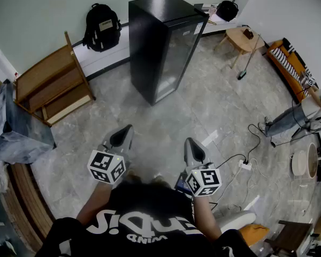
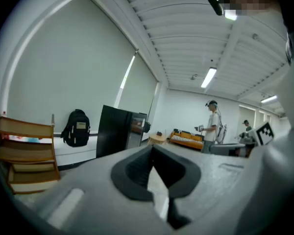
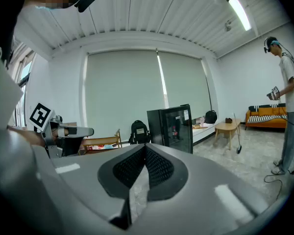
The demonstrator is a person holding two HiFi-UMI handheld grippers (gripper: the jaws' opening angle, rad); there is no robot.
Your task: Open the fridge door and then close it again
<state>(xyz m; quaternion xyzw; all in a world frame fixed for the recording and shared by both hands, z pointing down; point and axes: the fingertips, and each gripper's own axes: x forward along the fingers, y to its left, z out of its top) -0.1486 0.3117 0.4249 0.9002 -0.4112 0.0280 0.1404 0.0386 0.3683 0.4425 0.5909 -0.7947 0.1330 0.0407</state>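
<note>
Floor (image 1: 166, 116): grey tiles. A bare stretch of it lies between the person's two tools and the fridge.
Fridge (image 1: 166, 42): tall and black, standing upright well ahead of the person, out from the back wall. Its glass door (image 1: 177, 58) lies flush and shut, facing the right side of the room.
Wooden shelf (image 1: 53, 87): stands by the left wall, well to the left of the fridge and off the line to it.
Sofa (image 1: 289, 63): orange frame with striped cushions, far right by the wall.
Other person (image 3: 289, 106): stands off to the right on the tiles, wearing a headset and holding a device. This person is not between the tools and the fridge.
Small table (image 1: 243, 39): low and wooden, right of the fridge, with a broom (image 1: 249, 58) leaning beside it.
Backpack (image 1: 100, 27): black, propped on the ledge against the back wall, left of the fridge.
Cables (image 1: 245, 165): loop over the floor to the person's right, running to a white power strip.
Left gripper (image 1: 127, 129): held low in front of the person and aimed towards the fridge. Its jaws are pressed together with nothing between them.
Right gripper (image 1: 190, 143): alongside the left one and well short of the fridge. Its jaws also meet and hold nothing.
</note>
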